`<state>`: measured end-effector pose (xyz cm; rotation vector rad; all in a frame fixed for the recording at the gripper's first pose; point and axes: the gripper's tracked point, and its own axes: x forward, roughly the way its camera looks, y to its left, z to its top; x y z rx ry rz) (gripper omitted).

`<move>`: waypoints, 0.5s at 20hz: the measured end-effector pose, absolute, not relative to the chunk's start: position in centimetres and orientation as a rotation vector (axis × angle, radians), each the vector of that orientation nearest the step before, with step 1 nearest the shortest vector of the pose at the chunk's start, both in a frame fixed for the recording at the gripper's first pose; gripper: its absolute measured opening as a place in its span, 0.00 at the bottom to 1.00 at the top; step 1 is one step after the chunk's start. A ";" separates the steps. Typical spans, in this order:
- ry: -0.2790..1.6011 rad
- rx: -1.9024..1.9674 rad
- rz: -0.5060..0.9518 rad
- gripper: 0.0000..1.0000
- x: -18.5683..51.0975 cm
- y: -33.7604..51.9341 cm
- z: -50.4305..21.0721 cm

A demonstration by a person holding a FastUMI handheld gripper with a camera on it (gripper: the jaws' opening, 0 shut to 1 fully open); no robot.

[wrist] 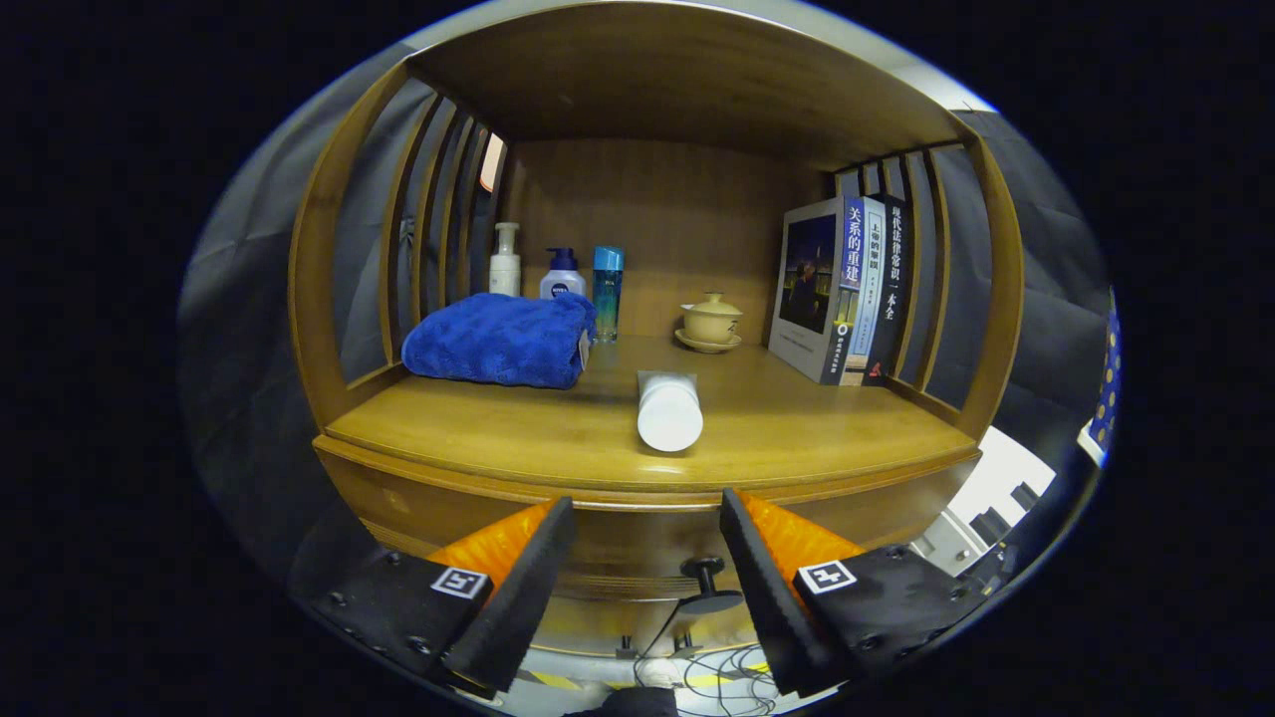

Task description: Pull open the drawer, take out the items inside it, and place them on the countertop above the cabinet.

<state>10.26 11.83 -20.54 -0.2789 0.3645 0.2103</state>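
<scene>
The wooden cabinet has slatted sides and an open niche, and its countertop serves as the table here. Below the table's front edge runs the drawer front, and its dark round knob sits low between the two fingers of the tool, a little nearer the right one. From this view I cannot tell whether the drawer is shut or pulled out.

The tool hangs in front of the cabinet, below the table's front edge, with its fingers spread wide and nothing held between them. Neither finger touches the knob.

On the table, a folded blue towel lies toward the left side, near the slats. At the right side a row of books stands upright against the right slats. A white tube lies near the middle of the front edge, its cap end facing the tool, just beyond the fingers and above the gap between them. At the back, behind the towel, stand three bottles: a white pump bottle, a white bottle with a dark blue cap, and a slim blue bottle. A small lidded cup on a saucer rests toward the back, between the bottles and the books.

Loose cables lie on the floor beneath the tool.
</scene>
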 end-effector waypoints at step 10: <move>0.183 -0.137 0.203 0.99 6.0 12.6 -4.0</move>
